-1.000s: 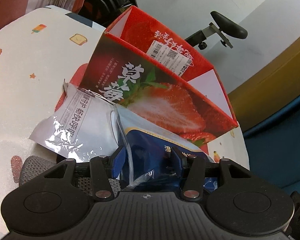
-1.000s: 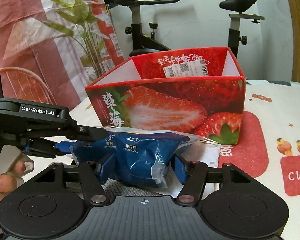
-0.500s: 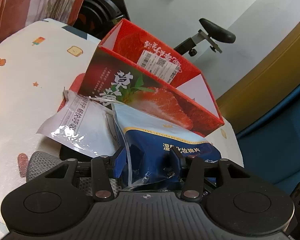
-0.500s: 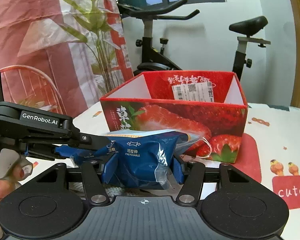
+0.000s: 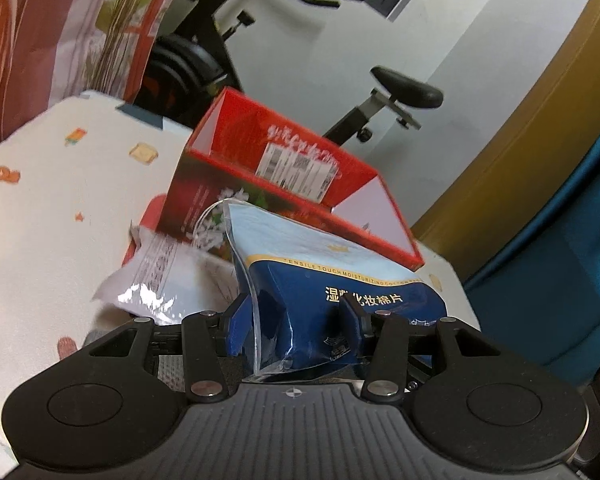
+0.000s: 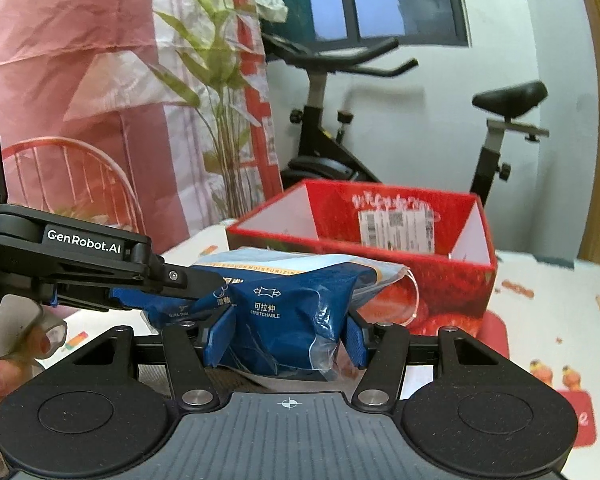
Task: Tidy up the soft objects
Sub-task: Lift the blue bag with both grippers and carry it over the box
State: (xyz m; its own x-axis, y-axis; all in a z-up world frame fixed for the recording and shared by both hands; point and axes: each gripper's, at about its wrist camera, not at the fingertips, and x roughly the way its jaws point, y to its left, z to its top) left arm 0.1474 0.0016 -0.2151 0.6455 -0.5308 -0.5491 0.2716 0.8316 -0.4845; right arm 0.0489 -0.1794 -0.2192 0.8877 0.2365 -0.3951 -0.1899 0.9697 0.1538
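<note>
A blue plastic pack of cotton pads [image 5: 340,292] is held in the air by both grippers. My left gripper [image 5: 296,320] is shut on one end of it. My right gripper [image 6: 288,336] is shut on its other end [image 6: 284,304]. The left gripper also shows in the right wrist view [image 6: 196,280], coming in from the left. The open red strawberry box [image 5: 300,192] stands just beyond the pack, lower than it, and shows in the right wrist view [image 6: 400,264] too. Its inside looks empty.
A silver-white foil pouch [image 5: 156,276] lies on the patterned tablecloth [image 5: 60,200] in front of the box. A grey cloth [image 5: 96,336] lies near the left gripper. An exercise bike [image 6: 340,120] and a plant [image 6: 216,92] stand behind the table.
Both grippers have lifted the blue pack up from the table, to about the height of the box's rim. The foil pouch has stayed on the table.
</note>
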